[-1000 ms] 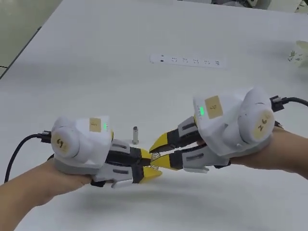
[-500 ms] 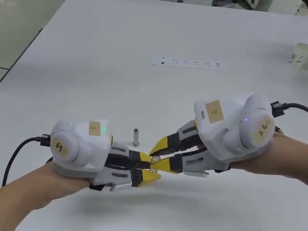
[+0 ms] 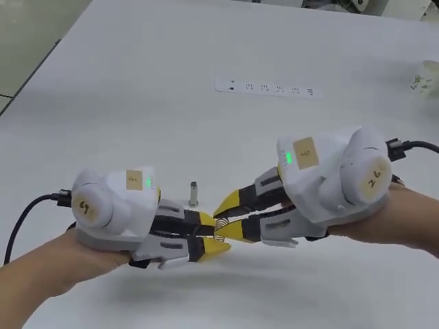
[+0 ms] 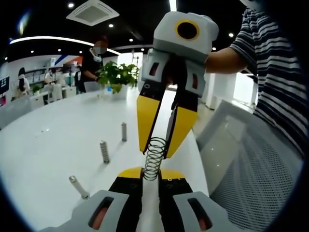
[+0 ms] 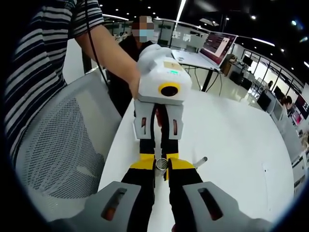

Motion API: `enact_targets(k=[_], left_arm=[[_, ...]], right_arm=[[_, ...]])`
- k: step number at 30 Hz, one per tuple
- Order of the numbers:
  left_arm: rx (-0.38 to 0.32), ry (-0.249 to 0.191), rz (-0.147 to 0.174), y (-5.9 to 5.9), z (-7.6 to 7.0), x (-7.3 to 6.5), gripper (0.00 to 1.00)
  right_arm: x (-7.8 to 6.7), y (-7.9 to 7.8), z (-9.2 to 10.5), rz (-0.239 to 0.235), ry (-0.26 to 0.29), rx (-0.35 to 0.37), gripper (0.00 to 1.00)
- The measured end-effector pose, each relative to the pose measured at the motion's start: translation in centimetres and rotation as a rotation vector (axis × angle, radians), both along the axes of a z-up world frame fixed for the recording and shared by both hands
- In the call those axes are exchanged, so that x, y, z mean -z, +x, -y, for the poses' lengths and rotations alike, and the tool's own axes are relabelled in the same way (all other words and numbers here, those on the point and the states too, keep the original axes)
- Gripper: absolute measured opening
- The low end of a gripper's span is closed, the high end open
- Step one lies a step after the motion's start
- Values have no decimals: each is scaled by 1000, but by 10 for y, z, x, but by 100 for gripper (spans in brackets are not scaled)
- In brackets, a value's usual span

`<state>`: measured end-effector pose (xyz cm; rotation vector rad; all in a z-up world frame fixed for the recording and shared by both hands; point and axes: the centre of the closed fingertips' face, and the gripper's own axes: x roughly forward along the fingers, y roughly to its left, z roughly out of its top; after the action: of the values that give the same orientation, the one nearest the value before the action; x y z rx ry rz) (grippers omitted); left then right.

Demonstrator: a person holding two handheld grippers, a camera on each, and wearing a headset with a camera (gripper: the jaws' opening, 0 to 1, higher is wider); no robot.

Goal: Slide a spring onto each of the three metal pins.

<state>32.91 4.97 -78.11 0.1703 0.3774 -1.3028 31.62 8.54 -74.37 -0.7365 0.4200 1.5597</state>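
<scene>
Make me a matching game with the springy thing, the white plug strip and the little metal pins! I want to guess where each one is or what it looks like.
Things:
1. loose spring
2. power strip
3. middle pin in the left gripper view
4. far pin in the left gripper view

States:
A. bare and upright
B. lying flat at the far side of the table
C. gripped by the left tongs and the right tongs
D. wrapped in coils

Pairs: 1-C, 2-B, 3-D, 4-A
</scene>
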Motion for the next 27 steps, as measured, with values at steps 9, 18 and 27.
enact_targets(k=[9, 18, 27], left_arm=[[-24, -18, -11, 2, -1, -2, 8], [-43, -25, -15, 3, -4, -2, 13], [-72, -29, -25, 6, -10, -2, 22]], right_arm=[[3, 3, 2, 9, -10, 8, 7], [5, 5, 2, 9, -10, 20, 7], [7, 8, 3, 17, -9, 28, 7]])
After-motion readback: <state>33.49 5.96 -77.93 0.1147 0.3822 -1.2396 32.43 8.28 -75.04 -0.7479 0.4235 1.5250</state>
